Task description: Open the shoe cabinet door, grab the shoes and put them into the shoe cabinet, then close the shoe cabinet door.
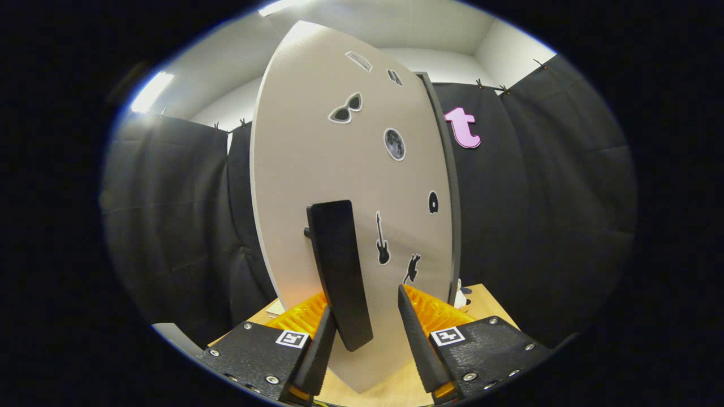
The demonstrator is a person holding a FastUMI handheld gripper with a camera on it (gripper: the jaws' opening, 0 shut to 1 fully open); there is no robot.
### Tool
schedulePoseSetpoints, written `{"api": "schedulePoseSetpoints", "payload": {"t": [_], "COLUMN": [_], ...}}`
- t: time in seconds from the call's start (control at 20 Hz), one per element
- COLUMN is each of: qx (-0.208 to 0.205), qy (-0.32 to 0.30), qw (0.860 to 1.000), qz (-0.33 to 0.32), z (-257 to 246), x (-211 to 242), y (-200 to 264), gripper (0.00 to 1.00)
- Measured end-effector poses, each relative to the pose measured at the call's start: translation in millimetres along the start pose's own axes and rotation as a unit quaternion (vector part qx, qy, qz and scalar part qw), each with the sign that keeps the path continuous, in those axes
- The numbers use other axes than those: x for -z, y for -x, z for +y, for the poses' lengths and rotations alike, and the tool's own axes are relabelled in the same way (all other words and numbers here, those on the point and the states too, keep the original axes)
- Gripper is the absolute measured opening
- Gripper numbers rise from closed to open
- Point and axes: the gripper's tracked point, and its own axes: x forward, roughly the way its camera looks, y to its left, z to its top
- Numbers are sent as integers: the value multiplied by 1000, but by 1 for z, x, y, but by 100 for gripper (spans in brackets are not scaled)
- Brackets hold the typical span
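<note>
While your gripper (366, 333) points level at the shoe cabinet door (317, 169), its two fingers stand apart, released, with the door's black handle (339, 271) between them. The left finger's pad (321, 345) lies against the handle's lower end, or just beside it; the right finger (417, 339) is clear of the handle. The door fills the space ahead from 6 to 12 o'clock, its pale face carrying small stickers (394, 143) toward 1 and 3 o'clock. Its dark edge (447, 181) runs down the 2 o'clock side. You cannot tell what the cabinet holds, since the door hides its inside. A wooden tabletop (486, 302) lies beneath, and a small white object (462, 297) sits at the door's foot near 4 o'clock.
</note>
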Motion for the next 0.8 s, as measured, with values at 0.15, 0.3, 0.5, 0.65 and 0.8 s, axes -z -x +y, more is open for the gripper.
{"api": "schedulePoseSetpoints", "payload": {"t": [0.15, 0.3, 0.5, 0.65, 0.8], "qx": [-3, 6, 14, 19, 19], "qy": [2, 33, 36, 29, 28], "qw": [1000, 999, 999, 999, 999], "qz": [-3, -8, -10, -12, -15], "z": [15, 25, 37, 44, 50], "x": [3, 0, 1, 2, 2], "y": [-15, -26, -38, -46, -56], "gripper": [68, 69, 69, 69, 70]}}
